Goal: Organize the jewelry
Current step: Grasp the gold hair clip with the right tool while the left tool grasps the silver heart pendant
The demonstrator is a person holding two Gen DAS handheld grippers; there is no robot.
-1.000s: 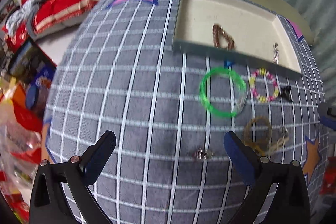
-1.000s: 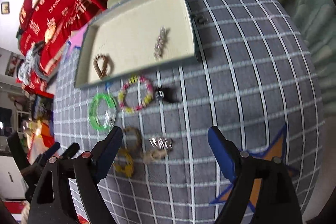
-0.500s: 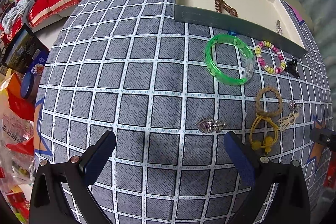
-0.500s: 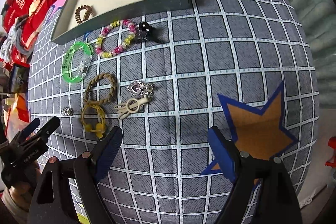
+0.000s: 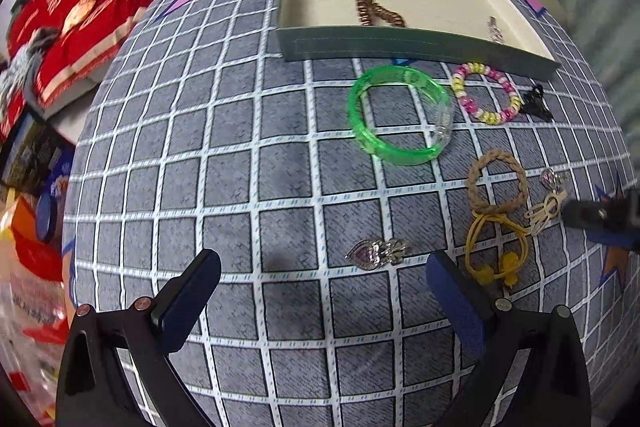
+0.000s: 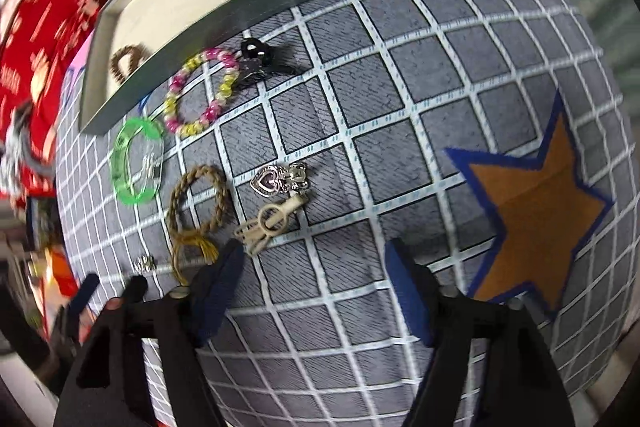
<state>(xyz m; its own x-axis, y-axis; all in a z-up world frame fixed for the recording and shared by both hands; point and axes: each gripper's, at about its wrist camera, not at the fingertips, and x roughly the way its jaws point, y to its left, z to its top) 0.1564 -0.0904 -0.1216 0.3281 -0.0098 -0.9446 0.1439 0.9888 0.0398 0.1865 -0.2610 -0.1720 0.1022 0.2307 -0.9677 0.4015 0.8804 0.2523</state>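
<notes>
Lining up the left tool (image 5: 324,267), jaws spread wide and empty, over the heart pendant (image 5: 376,254) on the tabletop (image 5: 224,163) looks like the step in hand; the person does well to lower straight and pinch across its narrow middle. The right tool (image 6: 316,263) also hangs wide and empty near the cream clip (image 6: 270,221) and a second heart charm (image 6: 280,179). Loose pieces count one green bangle (image 5: 400,115), one beaded bracelet (image 5: 486,93), one black clip (image 5: 534,103), one braided ring (image 5: 496,183), one yellow hair tie (image 5: 496,247). Two items lie in the tray (image 5: 400,45)
</notes>
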